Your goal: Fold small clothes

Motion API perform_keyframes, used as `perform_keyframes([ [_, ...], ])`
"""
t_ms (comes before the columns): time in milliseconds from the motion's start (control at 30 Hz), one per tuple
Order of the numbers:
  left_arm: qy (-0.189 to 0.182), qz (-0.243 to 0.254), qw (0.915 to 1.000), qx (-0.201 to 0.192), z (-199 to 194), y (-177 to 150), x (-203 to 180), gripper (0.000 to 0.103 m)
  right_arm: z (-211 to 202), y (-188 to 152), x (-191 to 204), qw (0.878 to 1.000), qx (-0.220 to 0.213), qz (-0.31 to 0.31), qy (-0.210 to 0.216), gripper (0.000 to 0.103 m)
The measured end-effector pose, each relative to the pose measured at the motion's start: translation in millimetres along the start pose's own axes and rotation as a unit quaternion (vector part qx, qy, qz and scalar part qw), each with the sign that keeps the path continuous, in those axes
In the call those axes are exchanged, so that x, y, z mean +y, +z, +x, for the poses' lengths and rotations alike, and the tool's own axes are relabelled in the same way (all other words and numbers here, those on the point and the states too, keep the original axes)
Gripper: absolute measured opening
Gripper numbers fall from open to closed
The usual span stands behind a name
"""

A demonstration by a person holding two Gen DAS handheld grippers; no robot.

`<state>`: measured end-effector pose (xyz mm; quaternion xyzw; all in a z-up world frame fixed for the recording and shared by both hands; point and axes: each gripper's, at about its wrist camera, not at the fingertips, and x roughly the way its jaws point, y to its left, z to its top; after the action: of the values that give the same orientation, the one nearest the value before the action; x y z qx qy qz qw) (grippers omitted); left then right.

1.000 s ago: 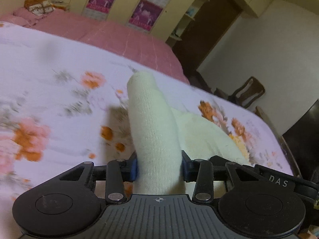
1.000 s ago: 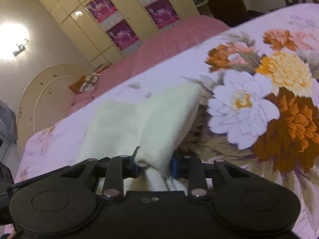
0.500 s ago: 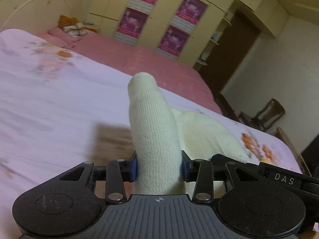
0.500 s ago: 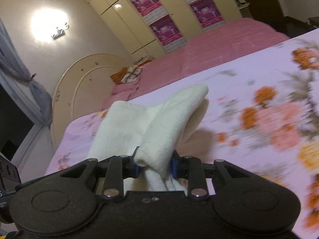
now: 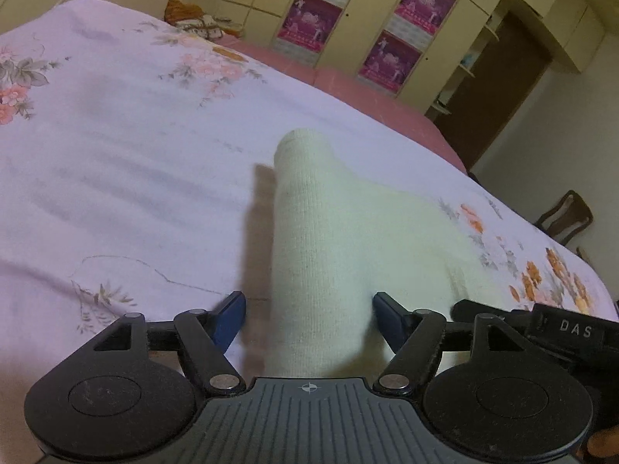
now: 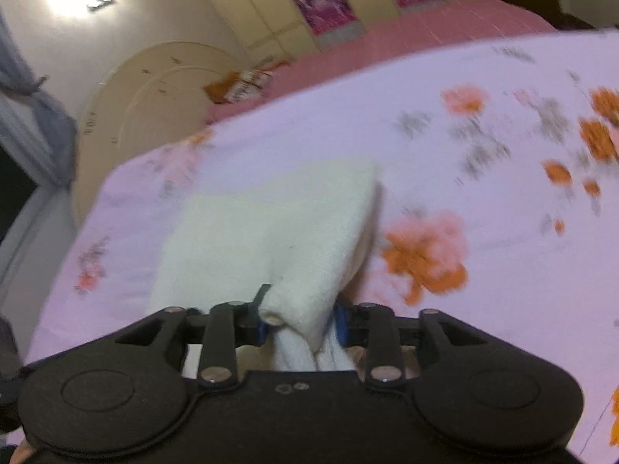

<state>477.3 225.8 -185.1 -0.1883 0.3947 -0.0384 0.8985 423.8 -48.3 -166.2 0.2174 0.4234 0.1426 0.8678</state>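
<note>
A cream knitted garment (image 5: pixel 321 239) is seen in the left wrist view, rising as a rolled fold from 6 o'clock toward 12 o'clock, between the jaws of the left gripper (image 5: pixel 309 317). Those jaws are spread wide: the blue pad (image 5: pixel 230 319) at 9 o'clock stands apart from the cloth, and the pad at 3 o'clock lies just beside it, contact not being certain. The rest of the garment is spread flat toward 2 o'clock on the floral bedspread (image 5: pixel 116 178).

In the right wrist view the same garment (image 6: pixel 271 228) is pinched at its near edge by the right gripper (image 6: pixel 300 319), whose jaws are drawn narrow onto a bunched fold; the cloth fans out from there toward 11 o'clock over the bedspread (image 6: pixel 483 147).

The letters "DAS" (image 5: pixel 575 328) can be read in white on a black part at 4 o'clock in the left view. Purple posters (image 5: pixel 390 58) are fixed to the wardrobe doors at 1 o'clock; their print is too small to read.

The right view is blurred, so the flower pattern is smeared. The garment's lower end is hidden behind each gripper body.
</note>
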Motion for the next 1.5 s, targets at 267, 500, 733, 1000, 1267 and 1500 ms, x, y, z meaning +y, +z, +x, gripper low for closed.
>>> perform_keyframes([
  [267,0.029,-0.029,0.9989,-0.022,24.9,43.8,2.4,0.072,-2.2,30.6,-6.2,0.999,-0.02,0.024,-0.014,0.041],
  [500,0.056,-0.043,0.9972,-0.023,62.3,47.8,8.2,0.077,35.9,36.4,12.0,0.995,-0.028,-0.055,-0.076,0.027],
  [733,0.06,-0.012,0.9979,-0.022,41.9,44.3,4.9,0.077,28.1,42.9,8.7,0.996,-0.024,-0.043,-0.075,0.033],
  [1000,0.066,0.037,0.997,-0.018,-1.6,9.3,-12.0,0.077,-32.8,9.9,24.6,0.996,-0.049,-0.065,-0.045,0.034],
  [1267,0.068,0.028,0.9973,-0.004,-10.2,-12.7,-16.8,0.084,-38.8,-21.7,36.1,0.994,-0.036,-0.081,-0.069,0.034],
  [1500,0.072,0.044,0.9964,-0.007,-33.2,-25.1,-24.5,0.086,-44.4,-25.1,33.2,0.995,-0.03,-0.061,-0.078,0.034],
])
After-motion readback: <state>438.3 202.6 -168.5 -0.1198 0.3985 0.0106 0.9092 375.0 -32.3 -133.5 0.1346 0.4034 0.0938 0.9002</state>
